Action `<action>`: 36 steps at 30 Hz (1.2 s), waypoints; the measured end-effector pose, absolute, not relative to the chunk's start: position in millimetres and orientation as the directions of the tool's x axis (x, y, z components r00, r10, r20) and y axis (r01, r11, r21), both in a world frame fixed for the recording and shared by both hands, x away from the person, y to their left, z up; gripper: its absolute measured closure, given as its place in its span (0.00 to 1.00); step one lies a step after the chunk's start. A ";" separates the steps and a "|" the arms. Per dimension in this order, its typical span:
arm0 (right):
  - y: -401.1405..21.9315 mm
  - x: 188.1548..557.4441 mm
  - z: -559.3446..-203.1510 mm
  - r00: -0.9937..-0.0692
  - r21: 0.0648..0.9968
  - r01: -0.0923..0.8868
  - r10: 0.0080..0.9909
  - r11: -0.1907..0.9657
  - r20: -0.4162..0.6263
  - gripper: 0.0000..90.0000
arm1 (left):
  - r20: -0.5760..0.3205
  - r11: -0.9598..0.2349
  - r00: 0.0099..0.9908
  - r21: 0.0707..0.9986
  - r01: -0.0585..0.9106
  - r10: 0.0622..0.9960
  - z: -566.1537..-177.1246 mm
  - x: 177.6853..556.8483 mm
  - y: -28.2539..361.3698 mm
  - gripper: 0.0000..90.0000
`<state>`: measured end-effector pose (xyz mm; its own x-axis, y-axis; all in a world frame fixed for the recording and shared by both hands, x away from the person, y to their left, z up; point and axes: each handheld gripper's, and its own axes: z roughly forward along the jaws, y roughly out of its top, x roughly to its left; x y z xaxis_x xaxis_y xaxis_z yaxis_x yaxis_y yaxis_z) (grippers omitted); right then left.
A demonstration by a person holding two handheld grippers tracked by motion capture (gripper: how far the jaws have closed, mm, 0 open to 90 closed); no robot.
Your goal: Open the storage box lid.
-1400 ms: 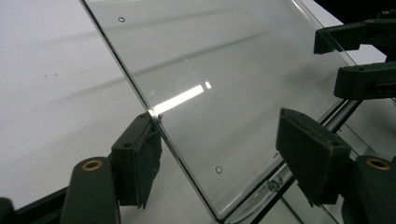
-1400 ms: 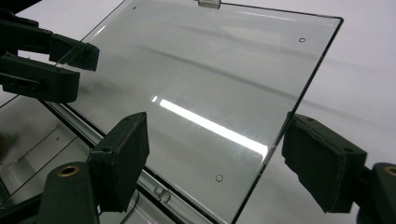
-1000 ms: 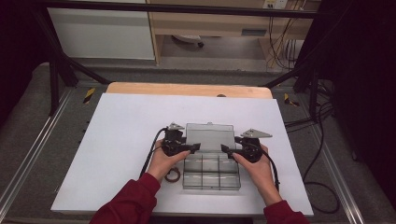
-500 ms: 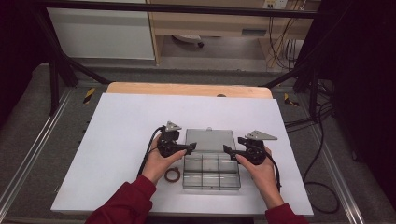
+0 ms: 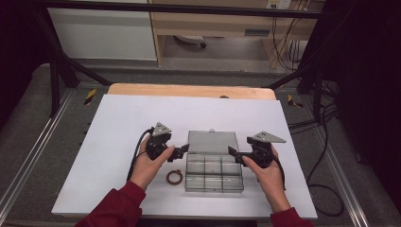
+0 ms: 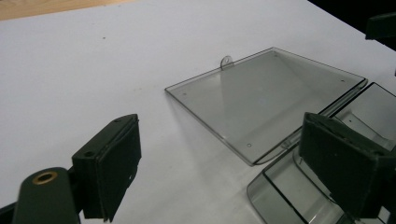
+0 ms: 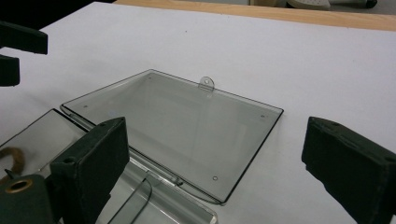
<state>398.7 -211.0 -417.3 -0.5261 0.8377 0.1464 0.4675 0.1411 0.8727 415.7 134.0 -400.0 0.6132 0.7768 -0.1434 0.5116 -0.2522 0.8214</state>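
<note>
A clear plastic compartment box (image 5: pixel 213 177) stands near the table's front edge. Its lid (image 5: pixel 213 142) is swung back and lies flat on the white tabletop; it is also in the left gripper view (image 6: pixel 266 95) and the right gripper view (image 7: pixel 173 121). My left gripper (image 5: pixel 182 152) sits just left of the hinge, and my right gripper (image 5: pixel 233 152) just right of it. Both have just been opening their jaws and stand open (image 6: pixel 224 172) (image 7: pixel 210 177) with nothing pinched. A brown ring (image 5: pixel 174 177) lies on the table left of the box.
The white tabletop (image 5: pixel 118 123) has free room to the left, right and behind the lid. A wooden strip (image 5: pixel 189 90) runs along its far edge. Black frame legs and cables (image 5: pixel 321 142) stand off the table at the right.
My left gripper has drawn away to the left of the box. Both pairs of jaws stand wider. The lid lies flat behind the box.
</note>
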 end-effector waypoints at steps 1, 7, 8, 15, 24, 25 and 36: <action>-210.5 396.8 -416.8 -0.536 0.874 0.460 0.834 0.158 0.132 0.06 | -0.134 -0.258 0.615 0.823 0.506 0.777 -399.2 414.9 135.6 0.15; -214.4 388.5 -412.4 -0.547 0.880 0.458 0.820 0.122 0.171 0.06 | -0.085 -0.297 0.630 0.829 0.475 0.772 -396.2 402.7 137.6 0.15; -216.0 387.5 -411.8 -0.550 0.884 0.457 0.813 0.103 0.190 0.07 | -0.068 -0.317 0.644 0.828 0.463 0.762 -396.1 399.7 136.4 0.14; -220.2 383.3 -413.3 -0.539 0.875 0.464 0.828 0.136 0.156 0.06 | -0.062 -0.301 0.645 0.847 0.437 0.762 -404.7 382.7 141.3 0.15; -219.9 374.1 -415.9 -0.517 0.903 0.380 0.855 0.200 0.028 0.05 | -0.050 -0.288 0.649 0.868 0.403 0.759 -413.3 366.0 149.0 0.16; -220.2 373.4 -415.5 -0.516 0.904 0.378 0.856 0.199 0.027 0.06 | -0.047 -0.299 0.655 0.864 0.406 0.754 -414.5 364.5 148.1 0.16; -234.9 348.6 -412.4 -0.489 0.905 0.375 0.872 0.199 0.011 0.06 | -0.029 -0.362 0.688 0.834 0.416 0.725 -429.6 343.1 133.2 0.16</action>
